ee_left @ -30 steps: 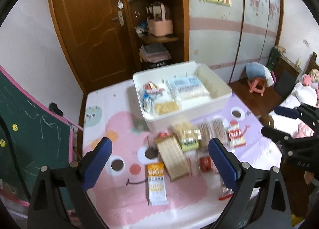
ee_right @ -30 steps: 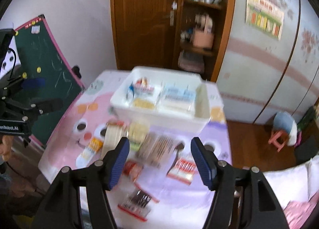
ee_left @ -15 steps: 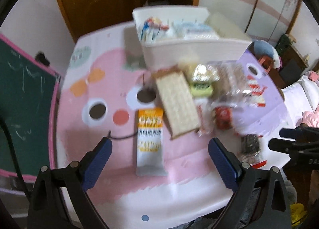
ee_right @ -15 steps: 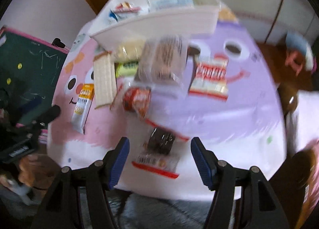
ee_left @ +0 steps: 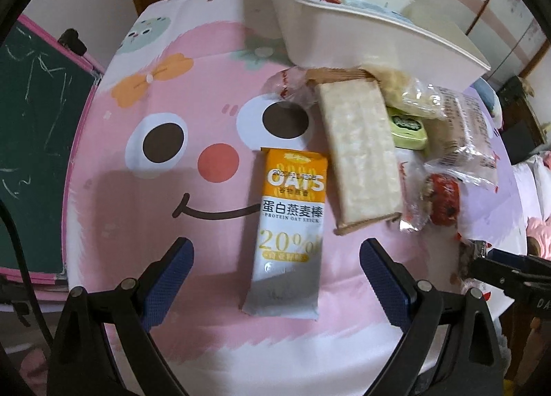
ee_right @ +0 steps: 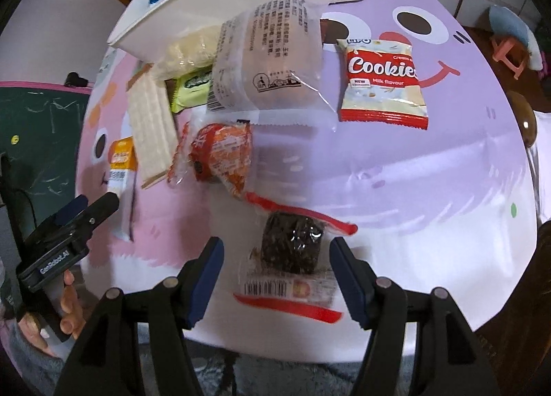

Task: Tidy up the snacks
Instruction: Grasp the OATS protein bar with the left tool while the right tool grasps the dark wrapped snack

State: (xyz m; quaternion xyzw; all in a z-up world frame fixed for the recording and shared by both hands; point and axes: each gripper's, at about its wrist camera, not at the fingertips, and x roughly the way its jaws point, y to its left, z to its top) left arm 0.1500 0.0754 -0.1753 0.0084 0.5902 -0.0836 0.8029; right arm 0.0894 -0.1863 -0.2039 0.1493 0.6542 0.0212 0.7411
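My left gripper (ee_left: 275,275) is open, its blue pads either side of the lower end of an orange and white oat bar packet (ee_left: 289,227) lying flat on the table. My right gripper (ee_right: 275,268) is open around a dark brownie in a clear red-edged wrapper (ee_right: 291,248). A white bin (ee_left: 361,34) with snacks inside stands at the far side. Loose snacks lie between: a long wafer pack (ee_left: 358,155), a green packet (ee_left: 408,127), a clear-wrapped cake (ee_right: 268,58), an orange-red packet (ee_right: 220,155), a Cookies packet (ee_right: 382,82).
The table has a pink and purple cartoon cloth (ee_left: 172,189). A green chalkboard (ee_left: 31,120) leans at the left. The near table edge runs just below both grippers. The left gripper also shows in the right wrist view (ee_right: 69,234).
Both grippers have dropped down and forward from a high view of the room to just above the table. The left now straddles the oat bar, the right the brownie.
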